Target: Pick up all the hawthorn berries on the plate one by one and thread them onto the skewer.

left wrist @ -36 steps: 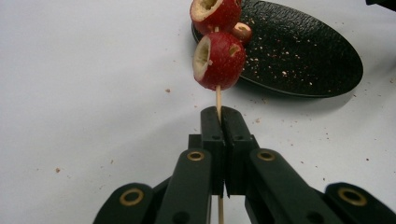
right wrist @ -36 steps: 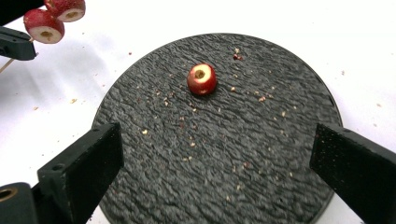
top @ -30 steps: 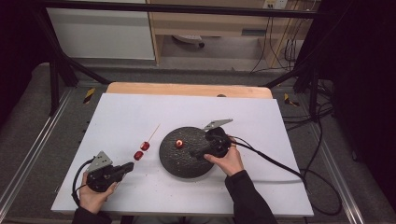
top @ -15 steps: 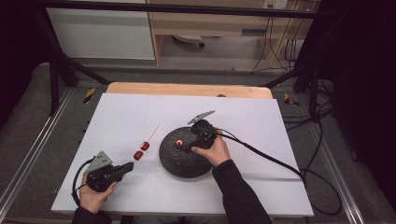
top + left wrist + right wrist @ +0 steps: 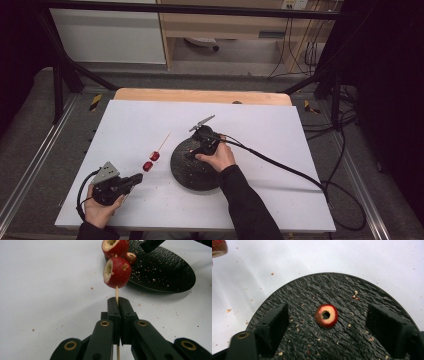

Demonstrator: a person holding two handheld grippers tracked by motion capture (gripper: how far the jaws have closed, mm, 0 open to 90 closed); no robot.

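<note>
My left gripper [image 5: 131,181] [image 5: 117,303] rests near the table's front left, shut on the thin wooden skewer [image 5: 116,291]. Two cored red fruits [image 5: 151,161] [image 5: 117,272] are threaded on it. The skewer's tip points toward the far side of the table. A black textured plate [image 5: 187,175] [image 5: 312,290] [image 5: 165,272] lies mid-table. My right gripper [image 5: 194,151] [image 5: 328,315] hovers over its left part, pointing down. Its jaws have just been closing. They stand open on either side of a cored red fruit [image 5: 326,315] that lies on the plate, apart from both pads.
The white board [image 5: 280,135] carries scattered crumbs, thickest around the plate. A wooden strip [image 5: 200,95] runs along its far edge. The right gripper's black cable [image 5: 290,170] trails off to the right. Metal rails [image 5: 30,165] flank the table.
My right gripper has moved left across the plate and now covers the fruit in the high view. The left hand and the skewer have stayed still.
</note>
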